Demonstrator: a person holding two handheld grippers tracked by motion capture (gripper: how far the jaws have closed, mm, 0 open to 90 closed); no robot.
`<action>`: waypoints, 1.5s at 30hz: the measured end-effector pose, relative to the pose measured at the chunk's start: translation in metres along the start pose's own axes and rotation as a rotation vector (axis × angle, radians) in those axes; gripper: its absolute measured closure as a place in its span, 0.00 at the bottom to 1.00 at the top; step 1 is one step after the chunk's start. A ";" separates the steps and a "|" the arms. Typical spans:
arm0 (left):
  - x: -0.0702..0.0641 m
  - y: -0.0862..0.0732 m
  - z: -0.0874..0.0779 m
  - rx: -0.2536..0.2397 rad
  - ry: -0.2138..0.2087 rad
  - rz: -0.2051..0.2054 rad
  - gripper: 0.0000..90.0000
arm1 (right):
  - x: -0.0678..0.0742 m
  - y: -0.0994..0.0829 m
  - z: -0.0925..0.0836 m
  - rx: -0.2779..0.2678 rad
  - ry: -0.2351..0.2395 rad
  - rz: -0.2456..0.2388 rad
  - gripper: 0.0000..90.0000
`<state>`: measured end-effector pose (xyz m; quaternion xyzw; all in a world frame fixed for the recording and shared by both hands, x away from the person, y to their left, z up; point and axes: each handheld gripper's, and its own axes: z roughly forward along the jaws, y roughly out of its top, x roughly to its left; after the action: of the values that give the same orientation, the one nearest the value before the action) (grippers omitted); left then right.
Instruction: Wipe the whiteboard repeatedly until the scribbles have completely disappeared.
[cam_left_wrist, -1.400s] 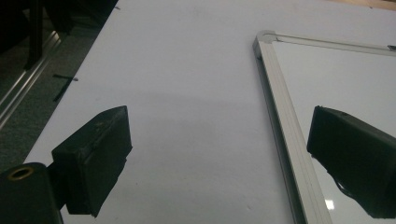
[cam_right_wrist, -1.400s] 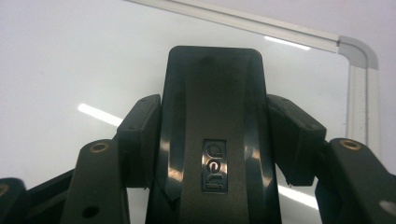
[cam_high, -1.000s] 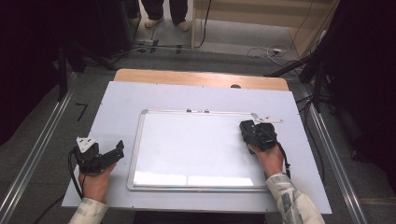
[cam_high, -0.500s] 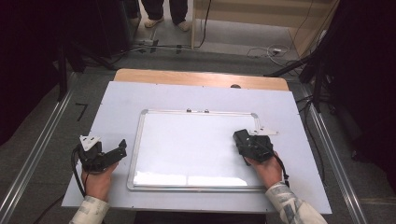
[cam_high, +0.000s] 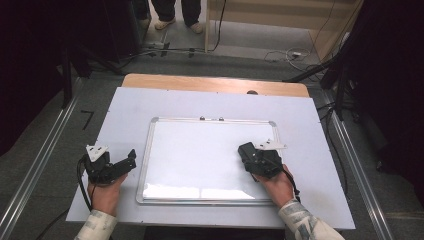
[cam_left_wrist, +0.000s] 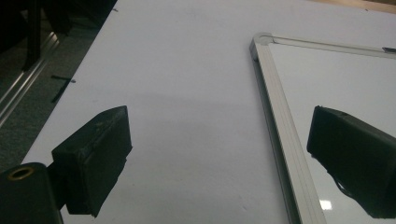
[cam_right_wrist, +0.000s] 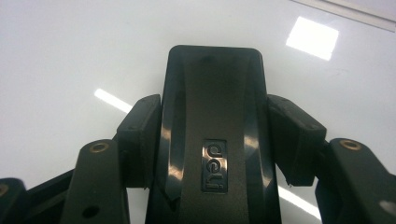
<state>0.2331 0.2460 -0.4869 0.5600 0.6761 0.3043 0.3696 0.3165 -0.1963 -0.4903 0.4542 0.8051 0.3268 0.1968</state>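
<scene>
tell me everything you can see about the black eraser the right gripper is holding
The eraser is a glossy black plastic block with rounded corners and a raised centre ridge bearing a small "deli" label. The right gripper clamps it from both sides, pads pressed against its flanks. It sits over the white surface of the whiteboard, in the right part, pointing away from the hand. Its underside is hidden, so contact with the board cannot be told.

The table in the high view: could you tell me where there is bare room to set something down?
The table is bare in a wide strip between the whiteboard and the wooden far edge, and in a narrower strip right of the board. The board's middle and left part are bare too. It is crowded by the left tool and where the right tool holds the black eraser.
</scene>
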 end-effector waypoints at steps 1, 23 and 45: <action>0.001 0.000 0.000 -0.004 -0.002 -0.004 0.07 | -0.002 0.002 0.001 0.000 -0.003 0.003 0.43; 0.004 -0.001 -0.001 0.001 0.006 -0.010 0.07 | -0.035 0.003 0.002 0.001 -0.054 0.053 0.43; 0.003 -0.002 0.000 0.003 0.009 -0.013 0.07 | -0.005 -0.002 -0.001 -0.004 0.004 -0.014 0.42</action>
<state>0.2315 0.2482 -0.4889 0.5548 0.6819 0.3032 0.3679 0.3175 -0.2018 -0.4907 0.4473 0.8080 0.3281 0.1985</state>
